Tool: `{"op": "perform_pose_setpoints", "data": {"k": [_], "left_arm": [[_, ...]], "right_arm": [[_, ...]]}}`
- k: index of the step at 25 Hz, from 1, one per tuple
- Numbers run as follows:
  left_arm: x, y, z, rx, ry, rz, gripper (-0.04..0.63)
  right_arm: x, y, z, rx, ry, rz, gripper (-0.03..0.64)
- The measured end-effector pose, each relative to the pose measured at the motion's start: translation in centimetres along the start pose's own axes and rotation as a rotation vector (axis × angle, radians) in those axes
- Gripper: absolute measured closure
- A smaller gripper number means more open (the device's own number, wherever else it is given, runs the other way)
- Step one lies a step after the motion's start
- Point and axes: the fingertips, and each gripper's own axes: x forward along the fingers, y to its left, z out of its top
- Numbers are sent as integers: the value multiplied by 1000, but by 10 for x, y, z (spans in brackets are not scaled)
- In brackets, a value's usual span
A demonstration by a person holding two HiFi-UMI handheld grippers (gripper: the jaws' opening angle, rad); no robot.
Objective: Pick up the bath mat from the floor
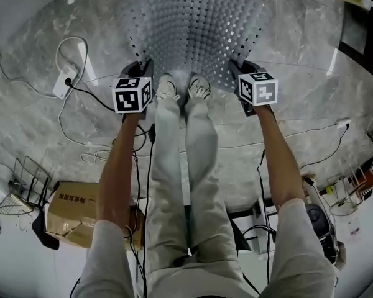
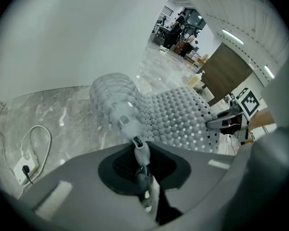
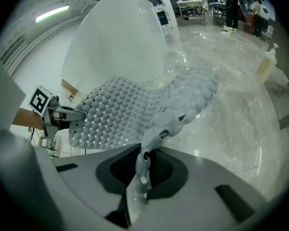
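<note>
- Head view: the grey rubber bath mat [image 1: 196, 27], studded with bubbles and punched with small holes, spreads ahead of the person's pale shoes [image 1: 167, 89] over the grey marble floor [image 1: 298, 36]. Its near edge is lifted. My left gripper [image 1: 143, 66] has one near corner and my right gripper [image 1: 237, 66] has the other. I cannot tell whether the far edge is on the floor. A white power strip [image 1: 63, 84] lies on the floor to the left, and a brown cardboard box [image 1: 74, 213] sits behind the person's left arm.
- Left gripper view: the jaws are almost together, pinching a bunched fold of the mat's corner. From there the mat sags in a curve across to the other gripper, which shows at the right edge.
- Right gripper view: these jaws are also nearly closed, clamped on a crumpled fold of the opposite corner. The mat droops from them toward the left gripper, above the marble.
</note>
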Motion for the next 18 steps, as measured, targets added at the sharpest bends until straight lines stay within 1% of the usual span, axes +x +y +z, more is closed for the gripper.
{"op": "perform_pose_setpoints", "data": {"k": [4,7,10,14,18], "left_arm": [[-26,-16,5,9,11,-16,551],[-41,-20,24,23,-26,-17,551],[-68,-29,30,18,-57,-23,551],[-118,-47,49,62,-112,-29,552],[-170,-69,81,65,-212,-39,552]], "right_arm": [[-25,15,-5,43,7,2,571],[-39,21,12,40,-20,-4,571],[-65,38,19,30,-39,-9,571],[-107,67,44,-19,-98,-6,571],[-156,98,81,-94,-200,-11,571]]}}
